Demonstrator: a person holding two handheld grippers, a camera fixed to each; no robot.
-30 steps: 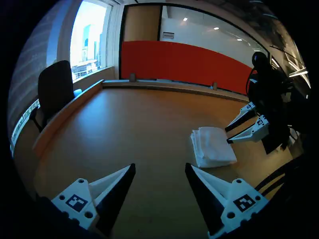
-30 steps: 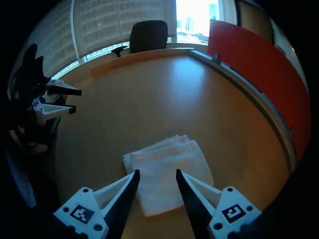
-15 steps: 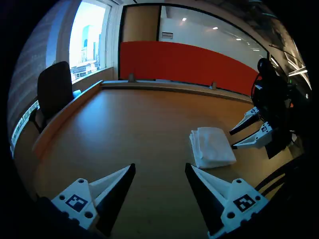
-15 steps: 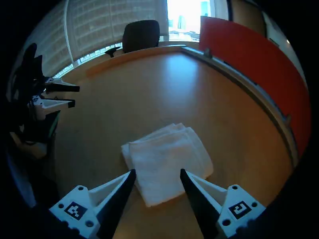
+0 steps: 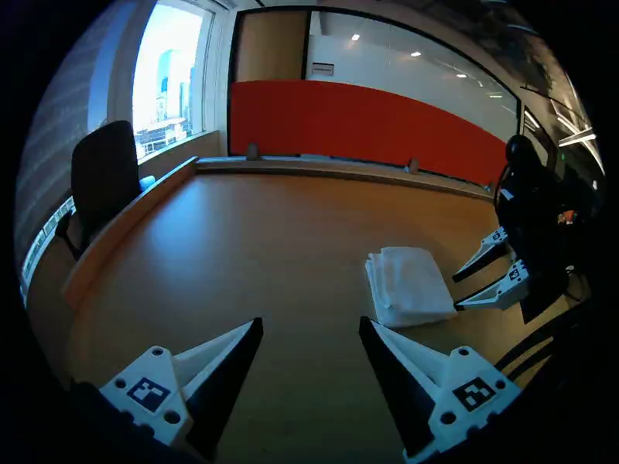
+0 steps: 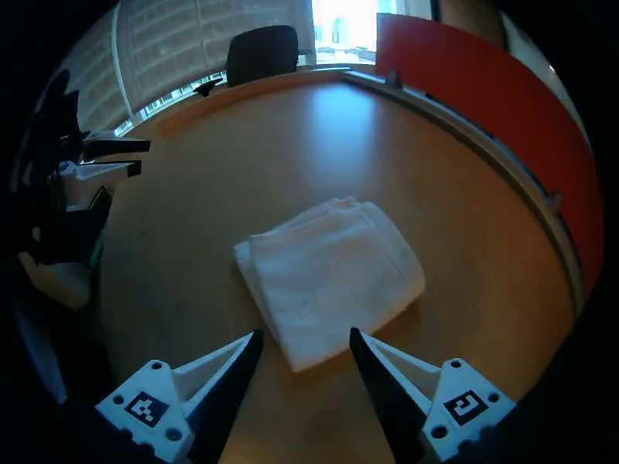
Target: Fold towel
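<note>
Towel (image 6: 329,278), folded, lies just ahead of right gripper's (image 6: 303,334) spread fingers; left gripper (image 5: 309,321), also spread, farther off.

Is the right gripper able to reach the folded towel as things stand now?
Probably yes: the right gripper is open, the towel lies flat on the table just ahead of its fingertips, and nothing stands between them.

The towel (image 6: 329,274) lies on the table (image 6: 348,139), just ahead of the right gripper (image 6: 306,332), chair (image 6: 261,50) beyond.
</note>
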